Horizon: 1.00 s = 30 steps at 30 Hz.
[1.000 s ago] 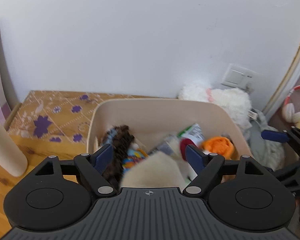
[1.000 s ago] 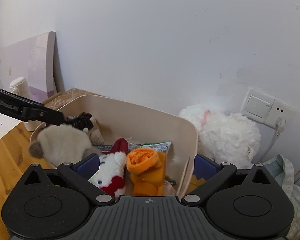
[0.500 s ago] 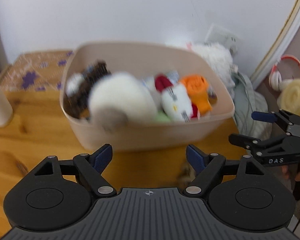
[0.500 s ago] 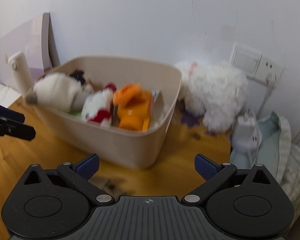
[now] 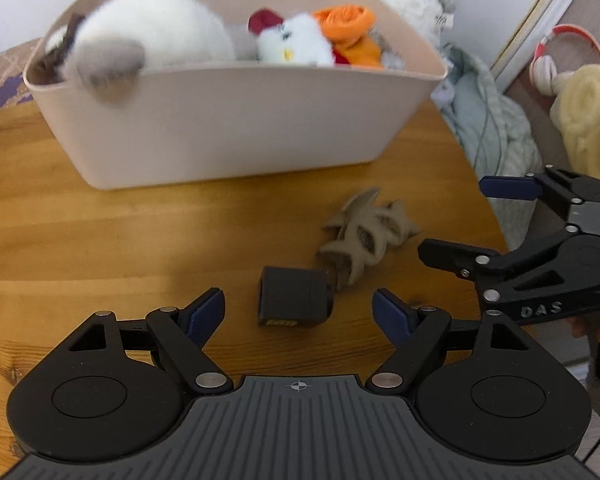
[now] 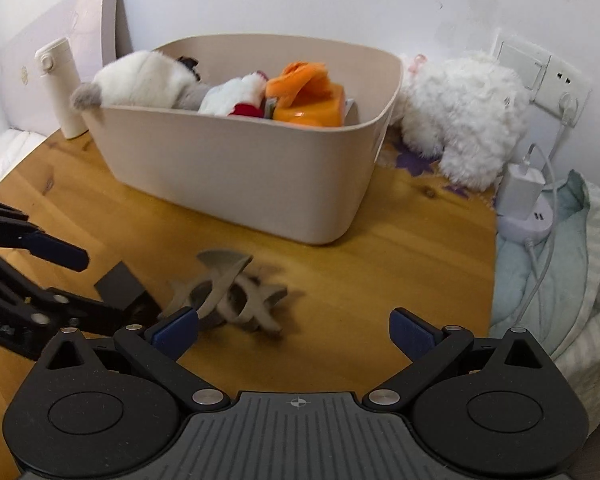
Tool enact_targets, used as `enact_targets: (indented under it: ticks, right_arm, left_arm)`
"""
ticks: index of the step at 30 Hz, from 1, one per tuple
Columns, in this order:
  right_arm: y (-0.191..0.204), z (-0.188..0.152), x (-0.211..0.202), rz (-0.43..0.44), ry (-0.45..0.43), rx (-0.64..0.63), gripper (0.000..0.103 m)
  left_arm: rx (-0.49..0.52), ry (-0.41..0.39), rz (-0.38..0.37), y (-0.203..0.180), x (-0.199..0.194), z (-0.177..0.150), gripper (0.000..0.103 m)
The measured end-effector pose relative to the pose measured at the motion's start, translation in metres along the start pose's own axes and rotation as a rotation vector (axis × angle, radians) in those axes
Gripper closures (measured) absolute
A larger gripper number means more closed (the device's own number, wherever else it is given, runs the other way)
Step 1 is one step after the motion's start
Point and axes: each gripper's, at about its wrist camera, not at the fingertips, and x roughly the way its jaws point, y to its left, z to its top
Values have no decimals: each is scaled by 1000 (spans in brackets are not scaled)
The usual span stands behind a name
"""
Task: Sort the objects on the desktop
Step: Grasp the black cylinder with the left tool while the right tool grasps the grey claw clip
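Now both grippers have been drawn back from the beige bin (image 5: pixel 228 120), which a second ago filled both views, and are held low over the table's near edge. Left gripper (image 5: pixel 299 314) is spread wide and empty, with the black box (image 5: pixel 294 300) just ahead between its fingers; right gripper (image 6: pixel 294 330) is likewise wide and empty, near the tan claw clip (image 6: pixel 230 290). Binning these two appears to remain.

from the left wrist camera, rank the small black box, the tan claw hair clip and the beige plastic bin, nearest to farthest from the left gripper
Left gripper:
1. Small black box, between its open fingers.
2. Tan claw hair clip, just beyond, to the right.
3. Beige plastic bin, farthest, at the table's back.
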Motion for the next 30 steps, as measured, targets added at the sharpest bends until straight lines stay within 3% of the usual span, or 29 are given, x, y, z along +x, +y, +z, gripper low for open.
enact_targets:
  ticks: [15,20,30]
  right_arm:
    - [32,-5,23,42,38,-6,0]
    - [47,-3,30,25,50,-34,0]
    - [47,-1,47,-25,56,-29,0]
  left_arm:
    - [-53,4,48,26,15,6,20]
    - [-63,7,22,21,14,6,21]
    - [-45,3,84,23,31,9,20]
